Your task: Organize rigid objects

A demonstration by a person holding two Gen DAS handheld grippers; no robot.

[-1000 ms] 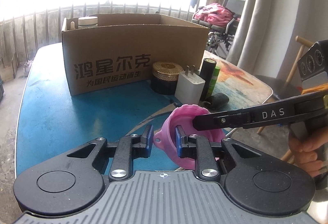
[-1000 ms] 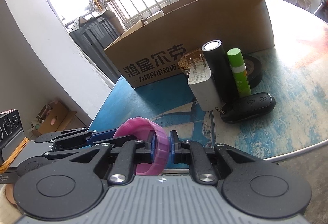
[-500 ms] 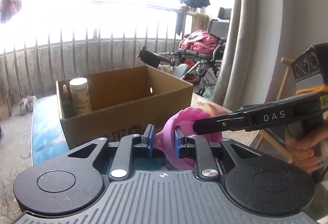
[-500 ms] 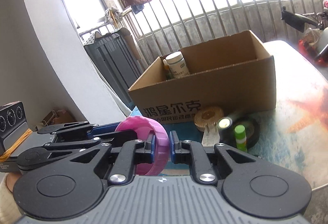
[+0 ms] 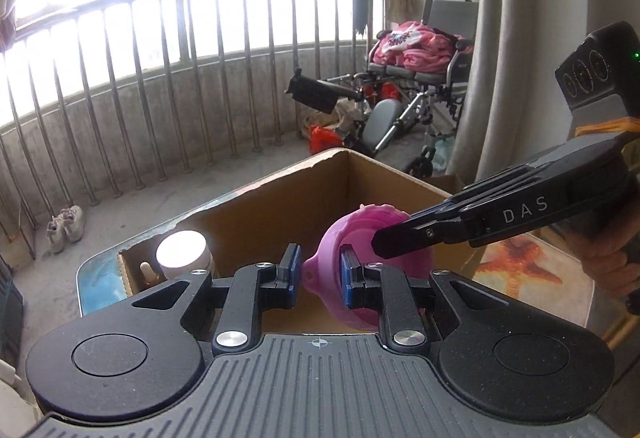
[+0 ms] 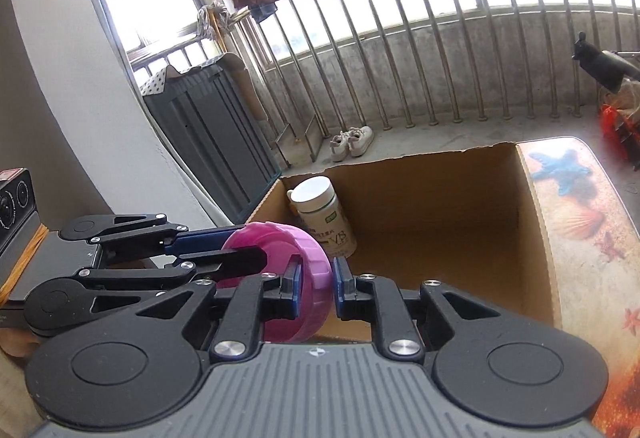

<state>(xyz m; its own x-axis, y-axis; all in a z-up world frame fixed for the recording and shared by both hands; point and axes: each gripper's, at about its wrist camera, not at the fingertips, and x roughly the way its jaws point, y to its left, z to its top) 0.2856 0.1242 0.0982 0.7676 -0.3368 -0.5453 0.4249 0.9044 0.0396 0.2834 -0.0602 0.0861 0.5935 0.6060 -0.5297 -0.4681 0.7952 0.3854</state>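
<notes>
Grippers both clamp the pink funnel [image 5: 360, 238] above the open cardboard box [image 6: 536, 222]: left gripper [image 5: 319, 274] on its spout, right gripper [image 6: 316, 284] on its rim.

pink funnel [image 5: 352, 258] lifted from table to over box [image 5: 260, 213]

"DAS" on right hand-held gripper [image 5: 390, 244], "V8" on bottle [image 6: 326, 215]

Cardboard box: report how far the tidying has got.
Done: a white bottle stands in the cardboard box, a smaller bottle beside it. In hand: both claws, left and right, grip the pink funnel over the box. Left: dropping it in.
</notes>
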